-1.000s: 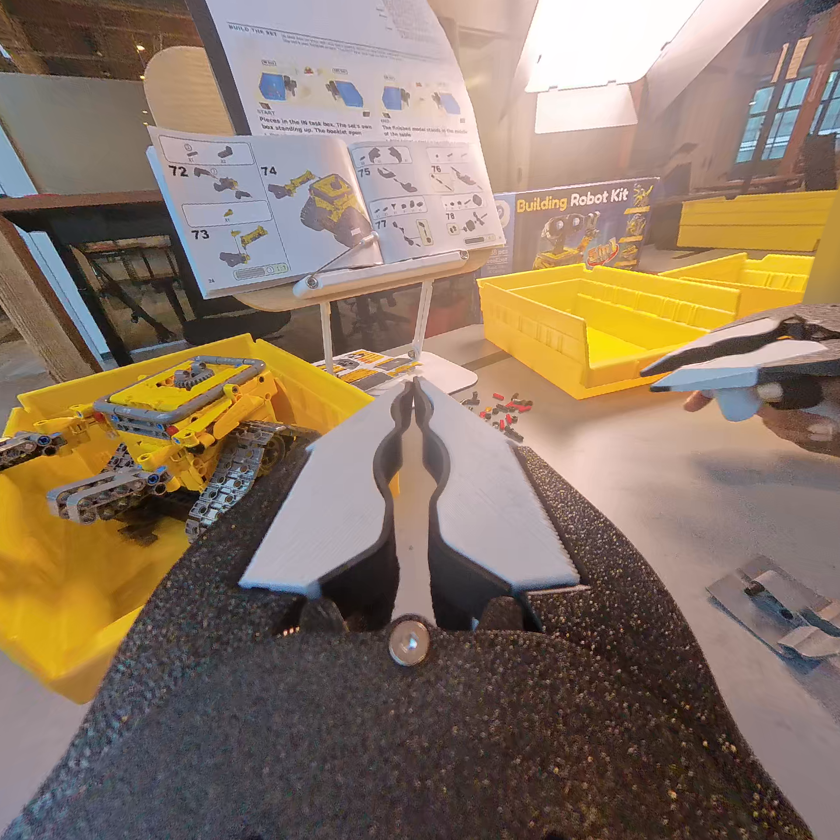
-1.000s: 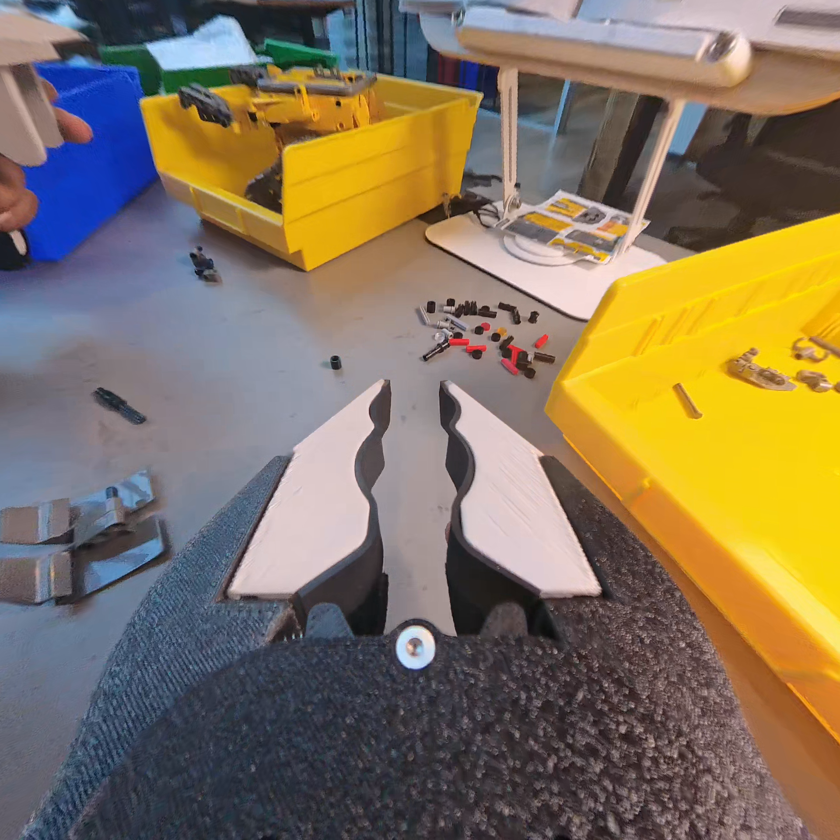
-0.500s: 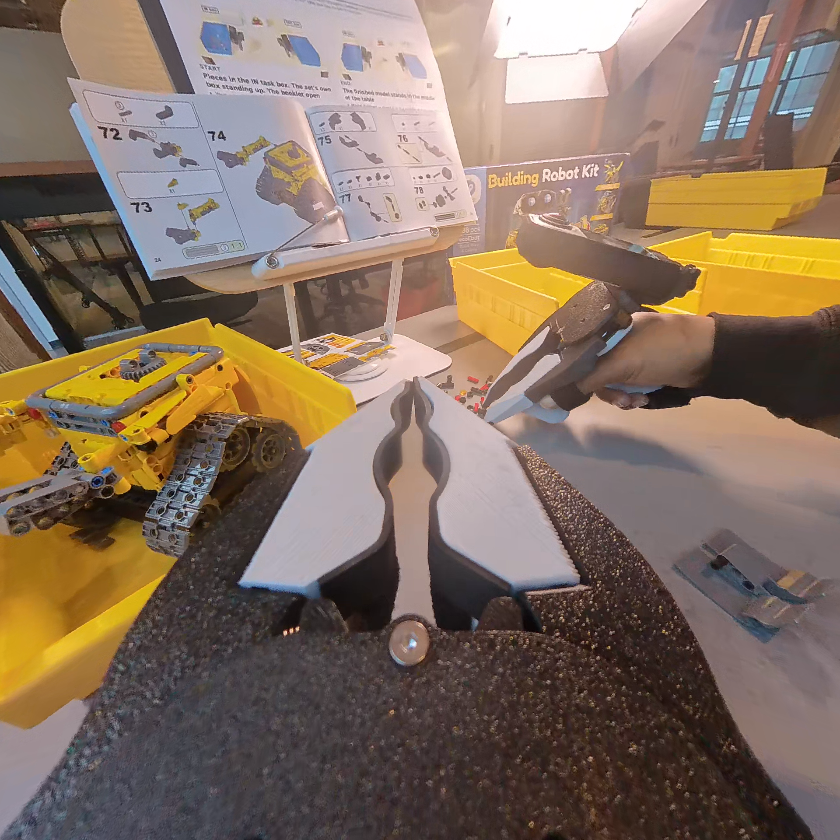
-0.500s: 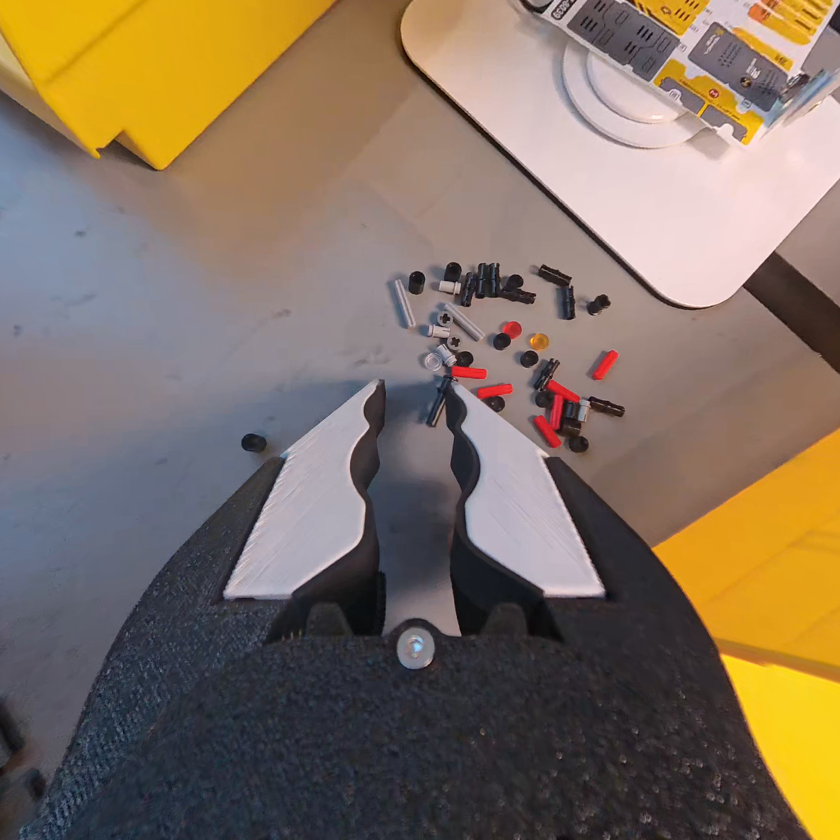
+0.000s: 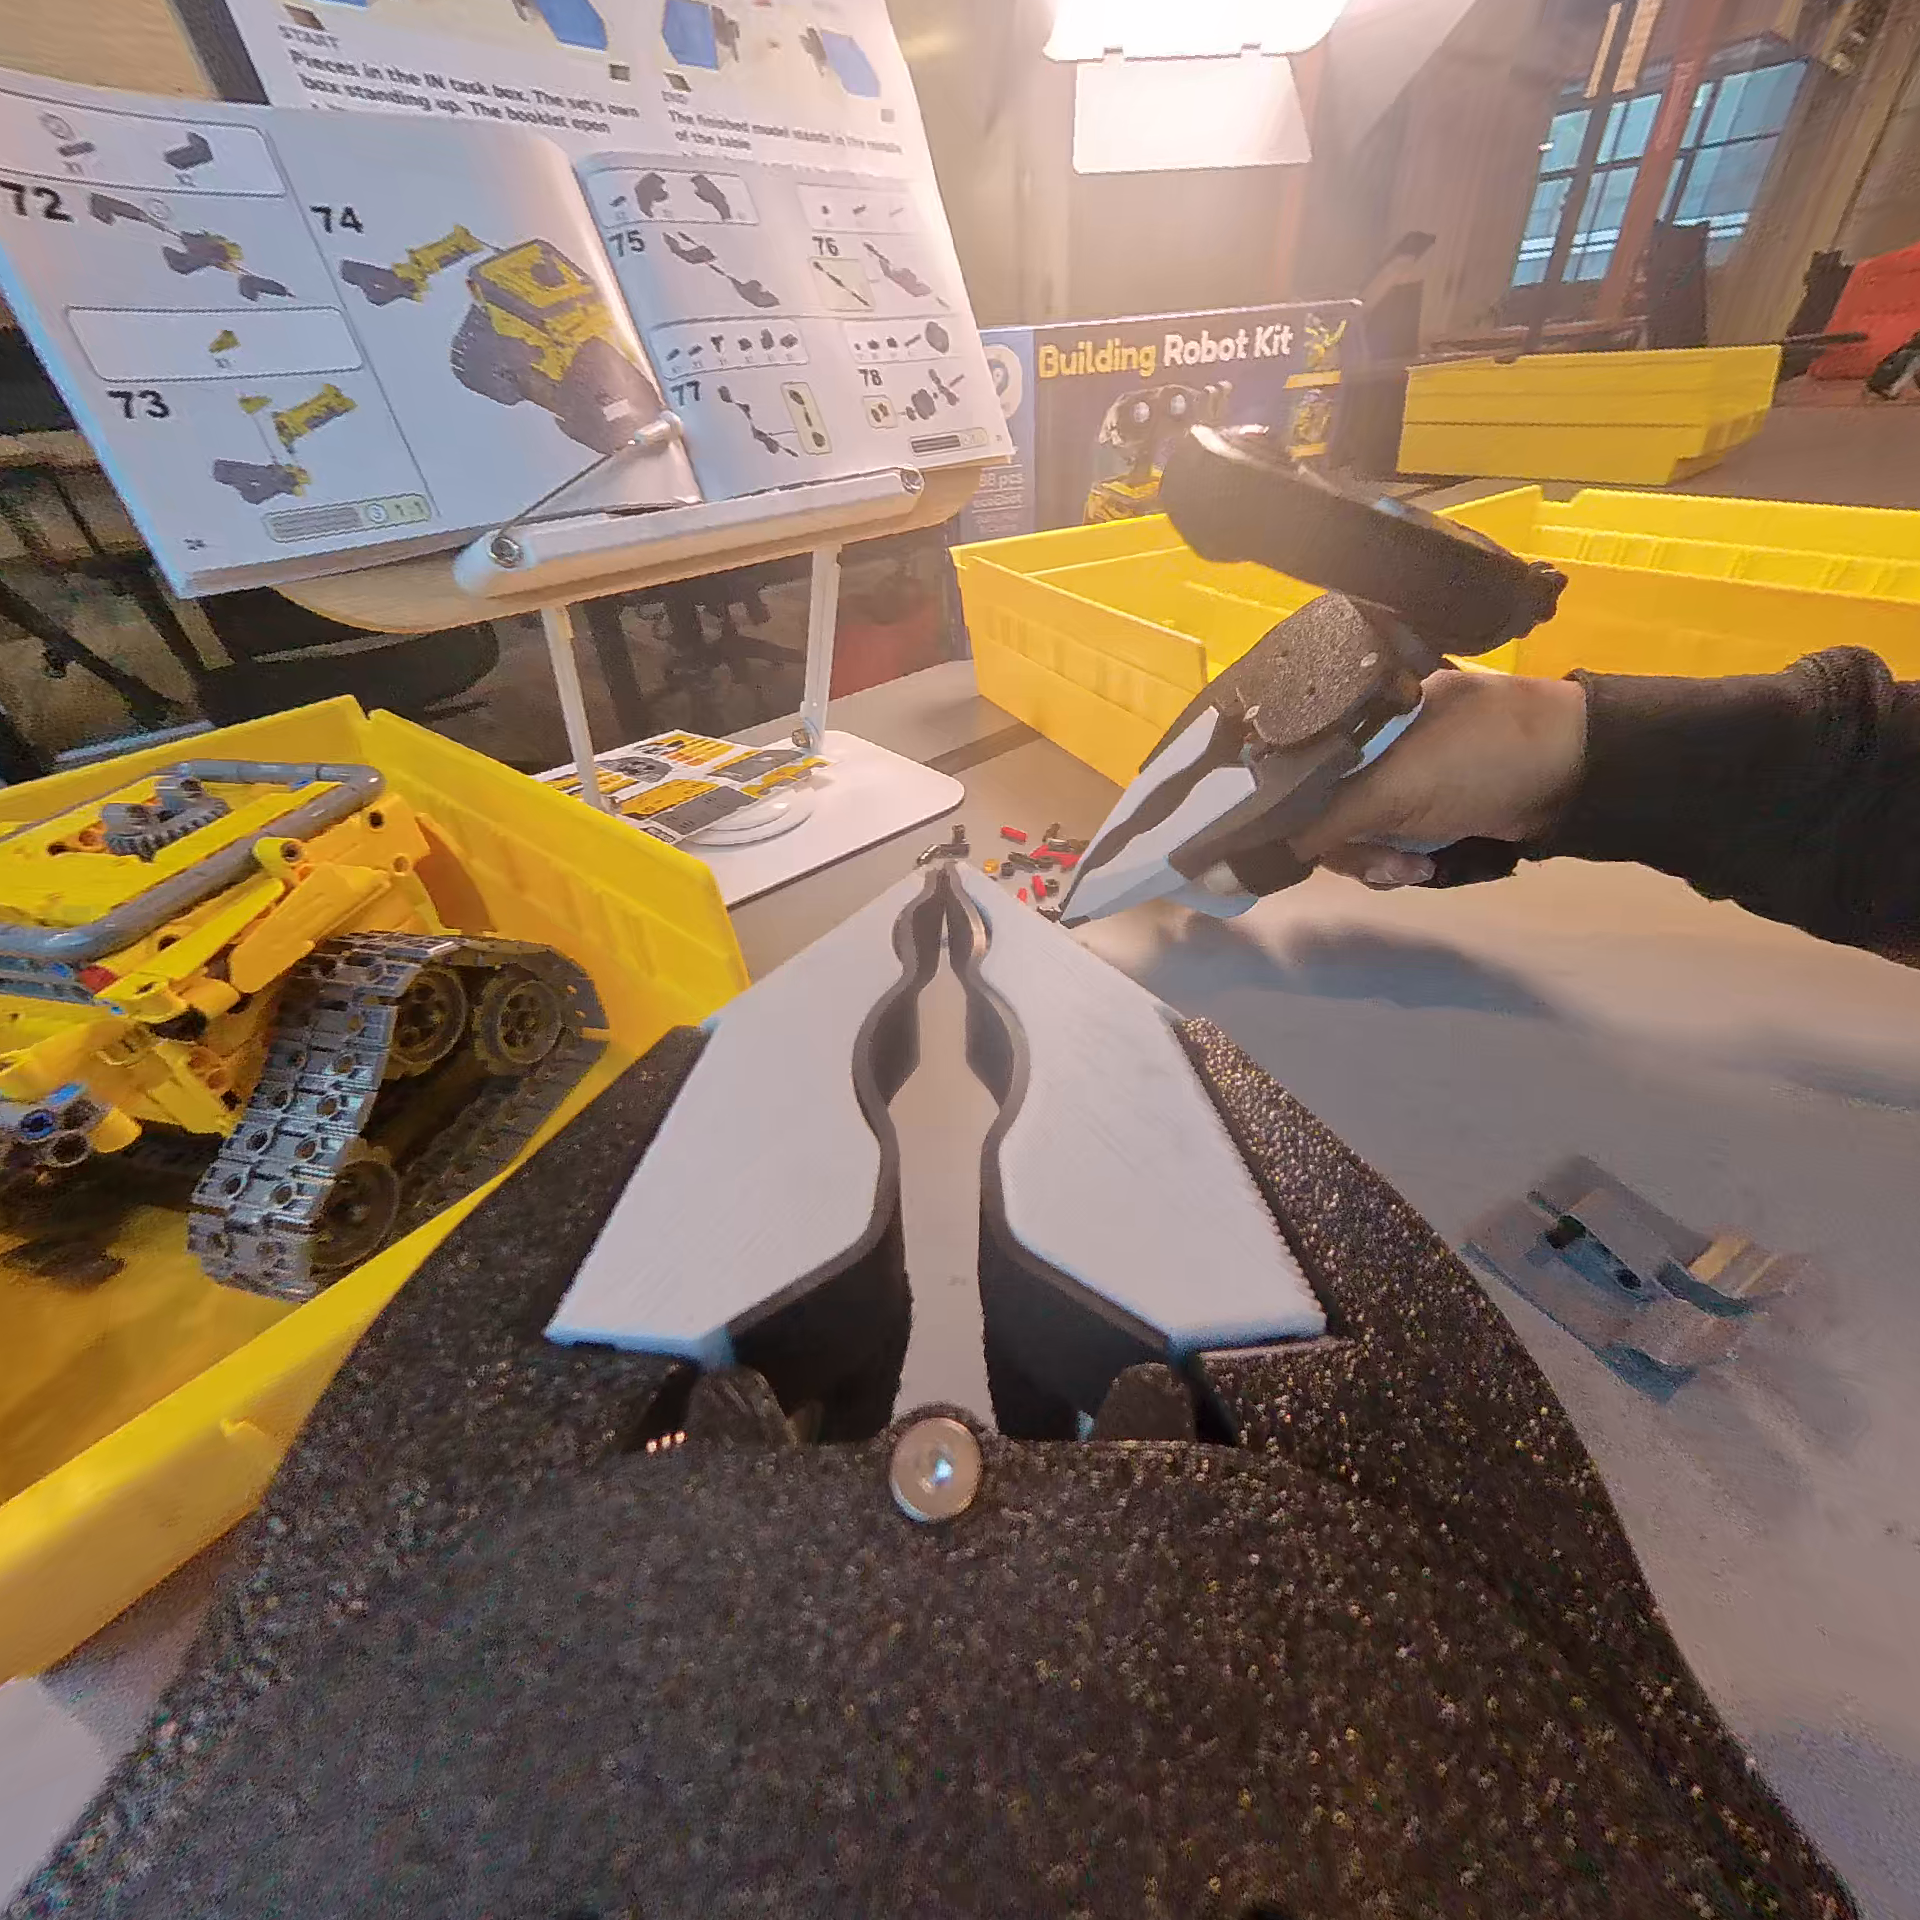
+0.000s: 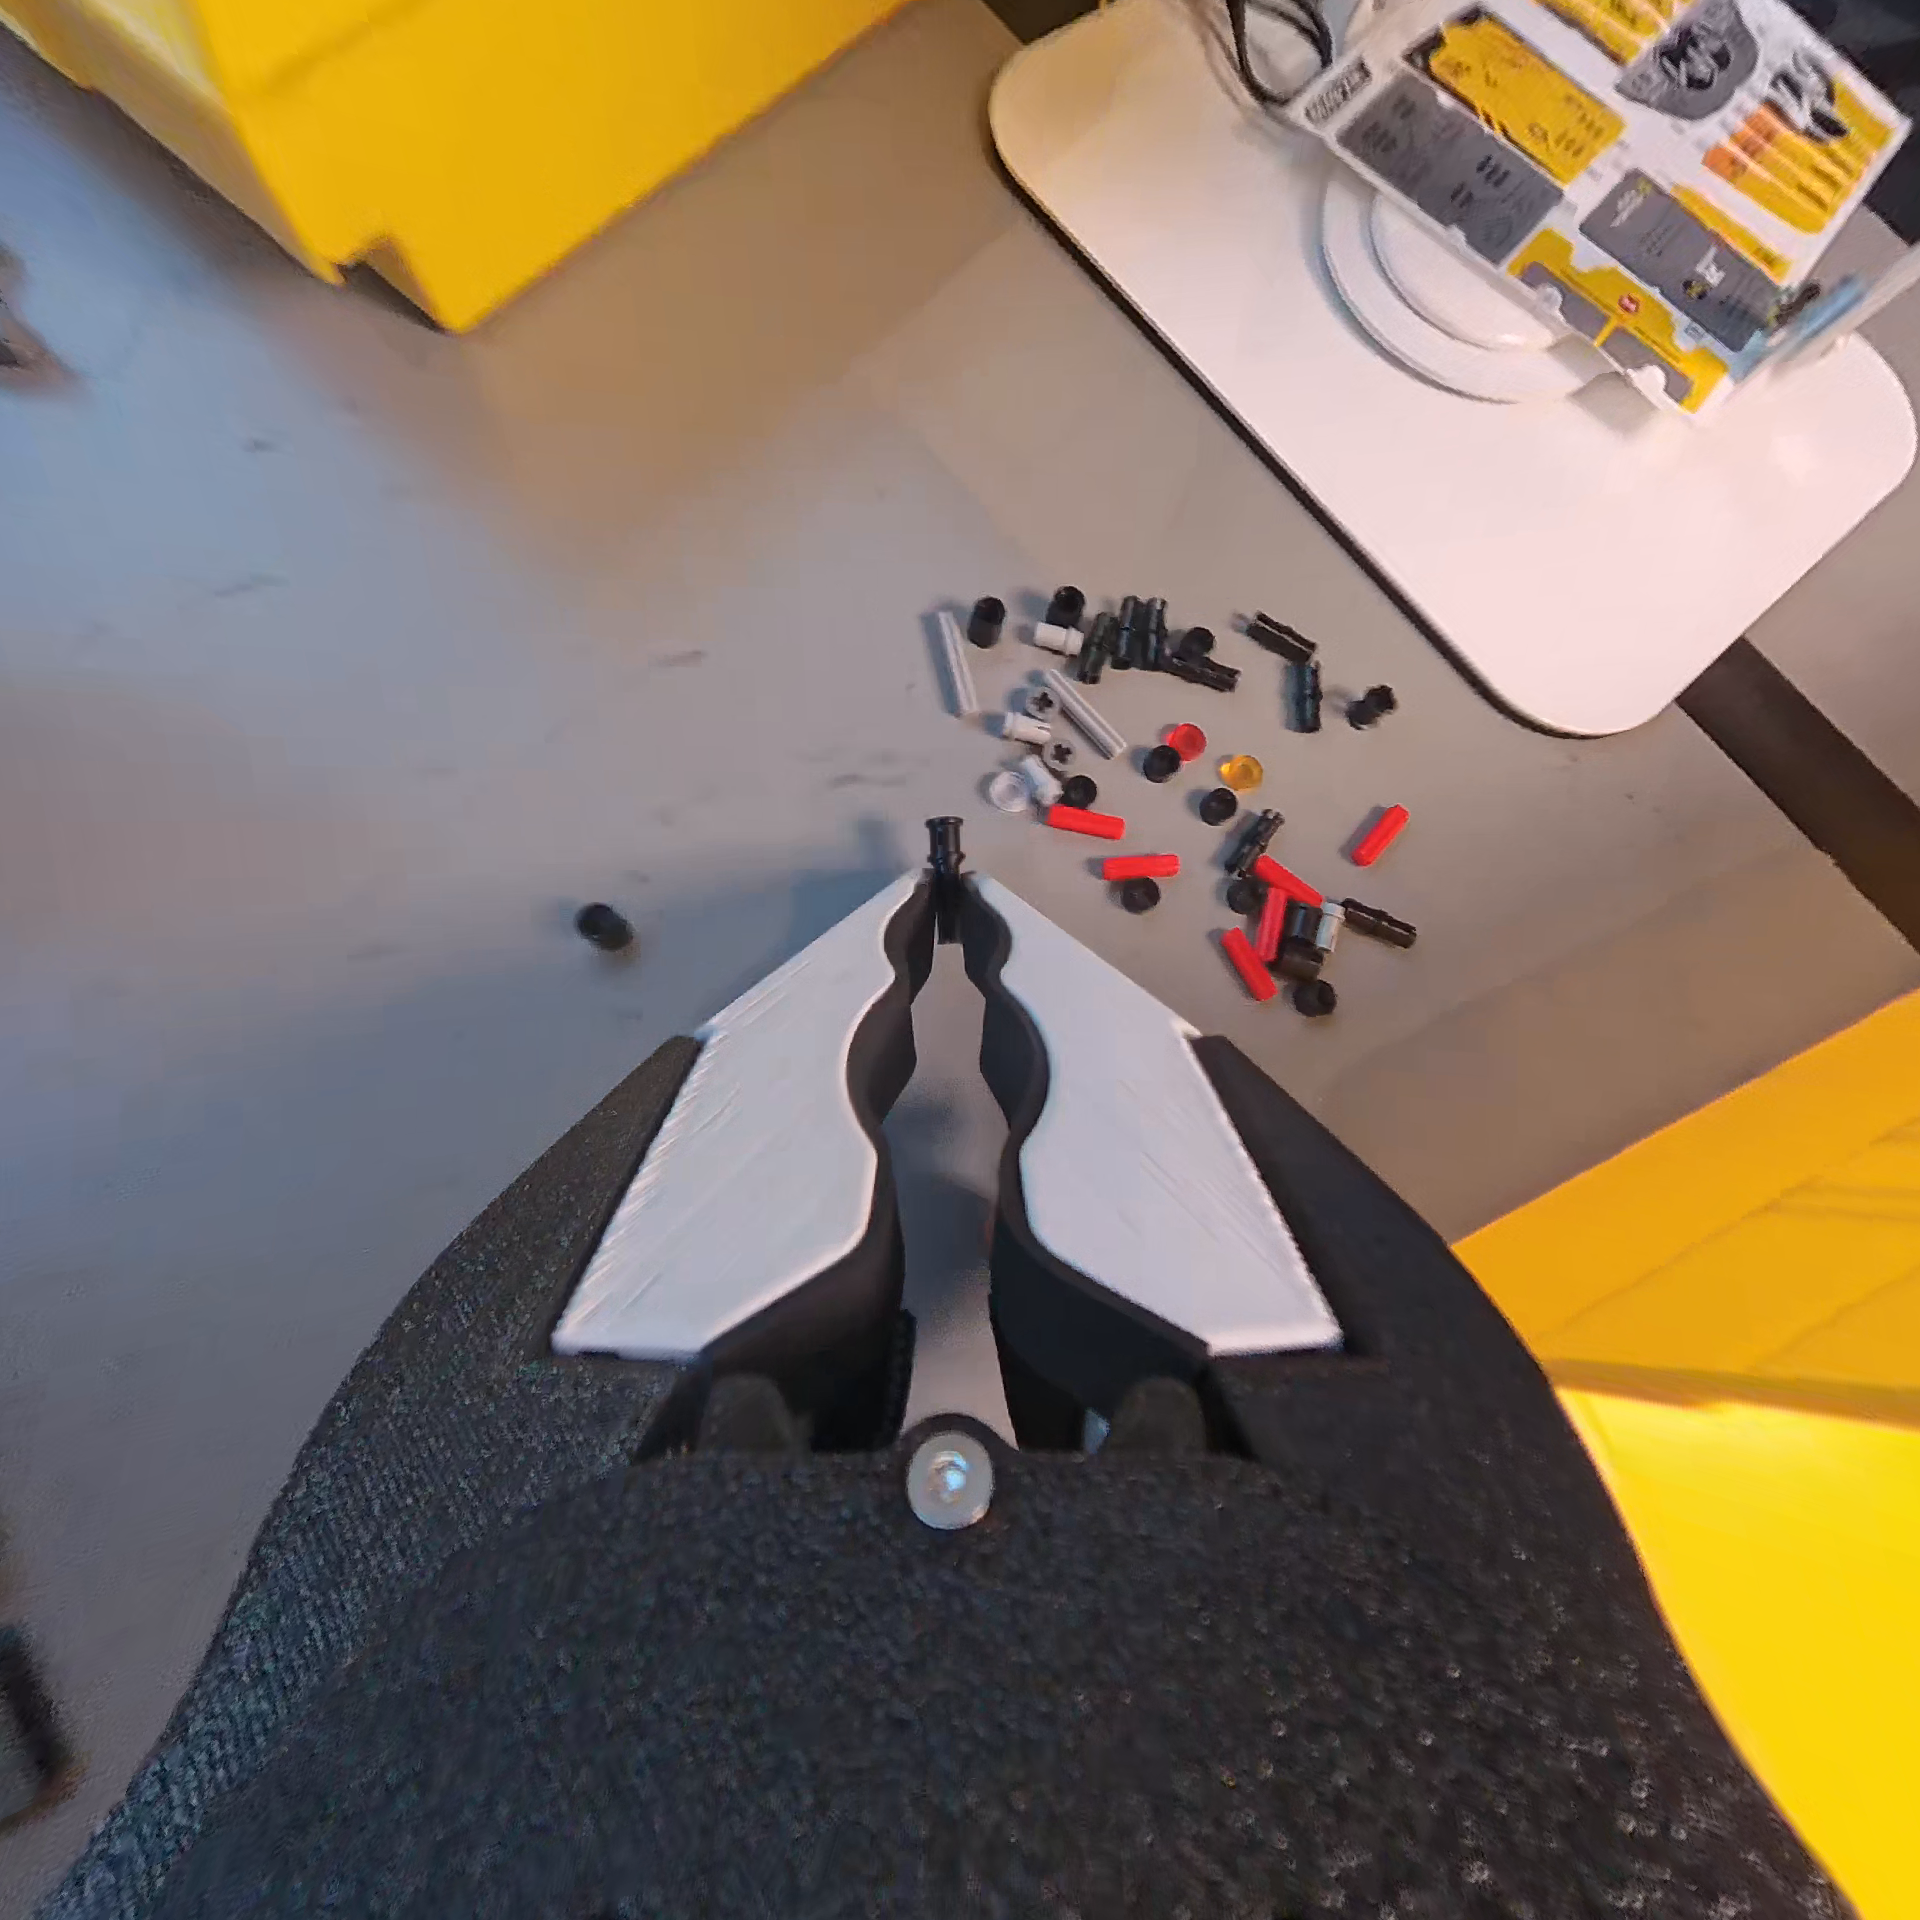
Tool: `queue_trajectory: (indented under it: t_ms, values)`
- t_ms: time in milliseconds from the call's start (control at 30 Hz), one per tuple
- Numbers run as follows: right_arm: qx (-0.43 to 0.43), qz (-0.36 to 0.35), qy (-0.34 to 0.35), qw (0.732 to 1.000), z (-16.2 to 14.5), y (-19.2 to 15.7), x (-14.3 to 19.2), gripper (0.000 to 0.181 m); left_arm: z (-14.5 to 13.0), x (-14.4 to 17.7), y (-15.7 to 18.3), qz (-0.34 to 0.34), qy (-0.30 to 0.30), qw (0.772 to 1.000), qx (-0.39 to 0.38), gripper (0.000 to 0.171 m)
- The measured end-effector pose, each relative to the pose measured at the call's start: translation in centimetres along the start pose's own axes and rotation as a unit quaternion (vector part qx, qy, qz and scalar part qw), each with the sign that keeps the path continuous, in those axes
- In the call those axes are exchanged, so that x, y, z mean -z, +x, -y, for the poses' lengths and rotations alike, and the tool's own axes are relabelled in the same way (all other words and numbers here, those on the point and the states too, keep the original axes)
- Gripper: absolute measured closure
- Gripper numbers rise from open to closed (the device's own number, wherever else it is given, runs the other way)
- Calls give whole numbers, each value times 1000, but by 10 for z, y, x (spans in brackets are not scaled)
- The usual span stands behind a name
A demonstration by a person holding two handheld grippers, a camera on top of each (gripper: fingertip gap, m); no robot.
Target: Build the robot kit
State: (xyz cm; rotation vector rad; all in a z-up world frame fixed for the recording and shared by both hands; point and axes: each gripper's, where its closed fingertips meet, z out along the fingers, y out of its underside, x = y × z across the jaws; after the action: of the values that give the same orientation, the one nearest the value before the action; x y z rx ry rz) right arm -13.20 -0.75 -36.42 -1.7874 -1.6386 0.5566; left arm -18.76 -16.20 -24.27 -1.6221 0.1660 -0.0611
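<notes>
My right gripper (image 6: pixel 945 896) is shut on a small black pin (image 6: pixel 944 844), which sticks out past its tips just above the grey table. A scatter of small black, red and grey pins (image 6: pixel 1164 769) lies just beyond it. The right gripper also shows in the left wrist view (image 5: pixel 1070 912), held by a hand and pointing down at the pins (image 5: pixel 1029 857). My left gripper (image 5: pixel 943 883) is shut with nothing visible between its fingers. It hovers beside a yellow bin (image 5: pixel 582 883) holding a yellow tracked brick model (image 5: pixel 239 987).
A white book stand (image 5: pixel 821 800) holds an open instruction booklet (image 5: pixel 499 332); its base (image 6: pixel 1455 499) lies beyond the pins. Yellow bins (image 5: pixel 1143 623) stand at the right, one close by (image 6: pixel 1714 1299). A loose black piece (image 6: pixel 603 925) and grey torn bags (image 5: pixel 1631 1268) lie on the table. From my right tips it is roughly 6 cm to the loose black piece (image 6: pixel 603 925); from my left, 15 cm.
My right gripper moved forward and down to the pin pile, then shut on a black pin and raised it slightly. My left gripper stayed shut and drifted closer to the stand.
</notes>
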Motion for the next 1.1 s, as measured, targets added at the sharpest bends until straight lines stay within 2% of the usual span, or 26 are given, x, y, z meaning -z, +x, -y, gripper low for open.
queue_trajectory:
  t_ms: [100, 200, 267, 333, 433, 567, 733, 833, 1000, 1100]
  values:
    - [-21, 75, 132, 988, 30, -35, 43, 177, -2, -4, 14, -31, 0, 999, 10, 171]
    - [-66, 169, 273, 945, 53, -69, 108, 176, -4, -9, 38, -80, -2, 997, 22, 163]
    - [-97, 218, 329, 914, 53, -83, 142, 176, -7, -13, 55, -107, -6, 994, 20, 159]
    - [-119, 245, 356, 894, 41, -90, 159, 176, -9, -16, 72, -135, -11, 991, 20, 158]
    - [-161, 268, 390, 866, 28, -88, 165, 176, -11, -23, 94, -161, -17, 986, 25, 160]
    - [-246, 332, 432, 801, 34, -78, 177, 176, -9, -32, 119, -188, -20, 981, 35, 158]
    - [-301, 374, 456, 750, 37, -73, 185, 177, -5, -45, 139, -200, -28, 979, 40, 156]
    - [-305, 384, 461, 739, 38, -78, 187, 177, -2, -53, 148, -208, -29, 976, 55, 154]
    - [-270, 374, 462, 757, 39, -90, 187, 177, 9, -57, 156, -224, -14, 972, 70, 156]
    - [-250, 375, 459, 765, 39, -97, 186, 177, 11, -56, 154, -223, -9, 972, 71, 167]
